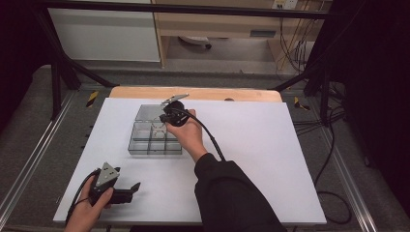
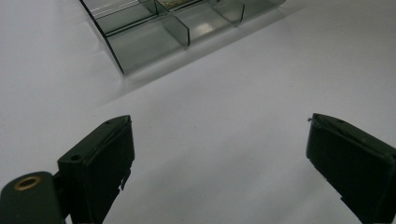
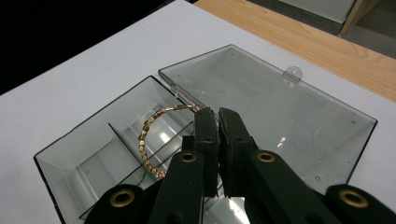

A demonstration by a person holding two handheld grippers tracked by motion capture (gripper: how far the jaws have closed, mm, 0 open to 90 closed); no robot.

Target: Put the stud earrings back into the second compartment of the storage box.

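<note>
I've got the right gripper (image 3: 218, 116) clamped on the bracelet (image 3: 148, 140) over the organizer box (image 3: 70, 154), left gripper (image 2: 219, 154) idling open at 7 o'clock, so next is probably lowering it in.

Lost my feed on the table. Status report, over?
Right gripper shut on the gold bead bracelet, over the open clear compartment box. Left gripper open, low over the white table, holding nothing. Lid laid flat; nothing in the way.
</note>
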